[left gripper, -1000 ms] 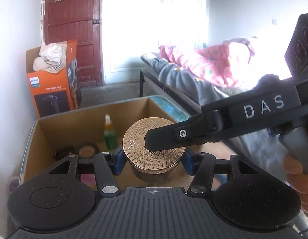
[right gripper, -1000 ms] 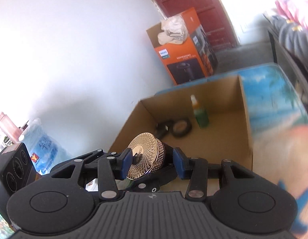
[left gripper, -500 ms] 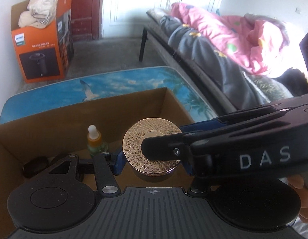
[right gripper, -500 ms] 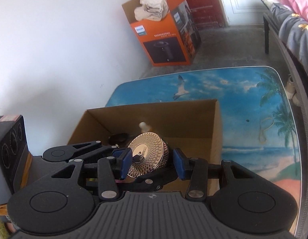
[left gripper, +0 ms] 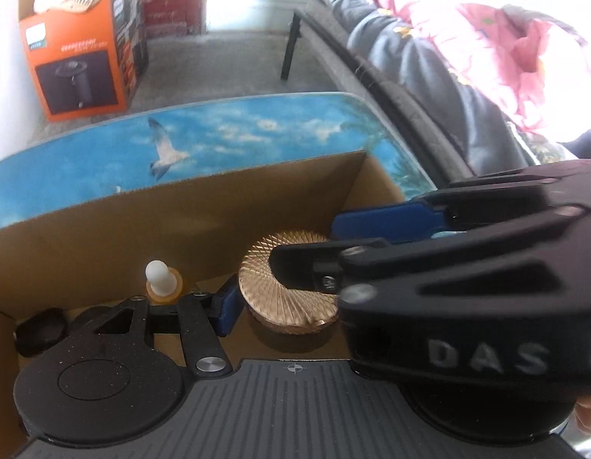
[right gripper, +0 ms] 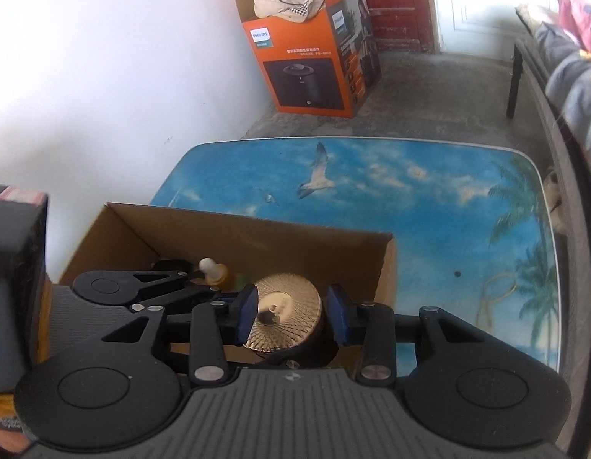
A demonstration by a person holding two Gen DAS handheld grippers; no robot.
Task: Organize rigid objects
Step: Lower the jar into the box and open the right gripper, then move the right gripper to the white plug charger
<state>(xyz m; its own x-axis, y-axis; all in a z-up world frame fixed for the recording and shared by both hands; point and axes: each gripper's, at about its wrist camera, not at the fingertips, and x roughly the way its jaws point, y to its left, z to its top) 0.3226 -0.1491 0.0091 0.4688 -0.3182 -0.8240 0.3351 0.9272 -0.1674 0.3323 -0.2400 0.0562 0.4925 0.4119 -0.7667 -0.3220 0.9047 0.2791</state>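
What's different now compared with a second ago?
Both grippers have tipped downward and carried the gold jar lower into the cardboard box. The left gripper still holds it; the right gripper still brackets it. The dropper bottle hasn't moved.

Beach-print table (right gripper: pixel 429 199) — cardboard box (right gripper: pixel 234 235) on it.

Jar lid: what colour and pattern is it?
Jar lid: coppery gold with fine crosshatch; clearest in the right wrist view.

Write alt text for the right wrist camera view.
A gold-lidded round jar sits between the right tool's blue pads over an open cardboard box, with the left tool alongside. A dropper bottle stands in the box, on a table printed with sky and seagulls.
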